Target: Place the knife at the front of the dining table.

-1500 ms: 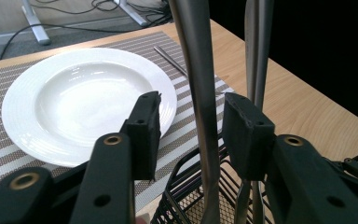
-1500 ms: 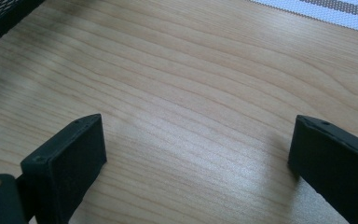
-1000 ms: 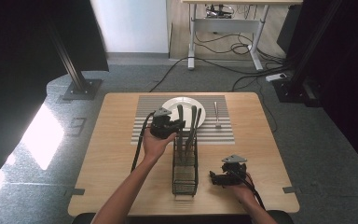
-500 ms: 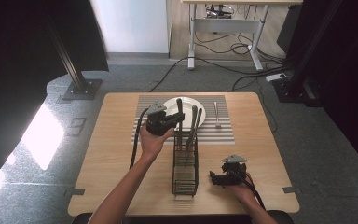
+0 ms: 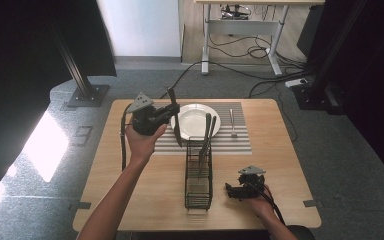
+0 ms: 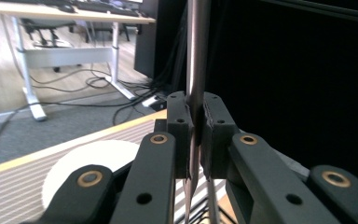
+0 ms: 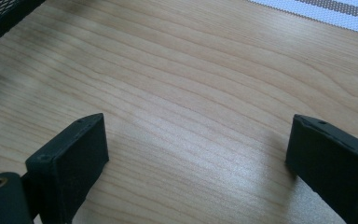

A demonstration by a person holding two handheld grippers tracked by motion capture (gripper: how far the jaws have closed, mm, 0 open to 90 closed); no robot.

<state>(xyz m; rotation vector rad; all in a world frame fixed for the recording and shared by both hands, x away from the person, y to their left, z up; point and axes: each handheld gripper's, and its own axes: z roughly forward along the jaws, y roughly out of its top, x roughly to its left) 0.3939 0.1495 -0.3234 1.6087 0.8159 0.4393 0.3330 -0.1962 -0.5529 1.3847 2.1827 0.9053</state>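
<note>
Update, near to far.

Front right corner of table [image 5: 130,200]: right gripper [image 5: 228,190], parked low over bare wood. Jaws wide apart, nothing between, aimed toward rack [image 5: 198,185]. Same spot as a second ago.

Mid-table, just left of that: rack standing, front end near front edge. Two utensils [image 5: 207,132] left leaning in far end.

Beyond rack, above left part of mat [image 5: 240,142]: left gripper [image 5: 172,111], clamped tight on what reads as knife [image 5: 176,131]. Pads [image 6: 214,130] pinching thin metal shaft [image 6: 196,56] from both sides. Handle end up, tip down, slightly tilted.

A second ago: down at rack's far end, same grip. Since then lifted up and off toward left edge, knife along with it. Now clear of rack wires, hanging in air, touching nothing but pads. Tip over mat stripes just left of plate [image 5: 195,120].

Far half of mat: plate empty, roughly centred. Fork [image 5: 233,122] lying flat to right of plate, apart from it.

Meaning for job, as judgement:
- Extraction done, placement pending.
- Looks like table setting, so probably knife down on mat beside plate.
- Needs turning from near-vertical to flat before set-down.
- Slip or swing risk from thin, smooth shaft in pads.
- Rack unsupported by right gripper, yet upright after the pull.
</note>
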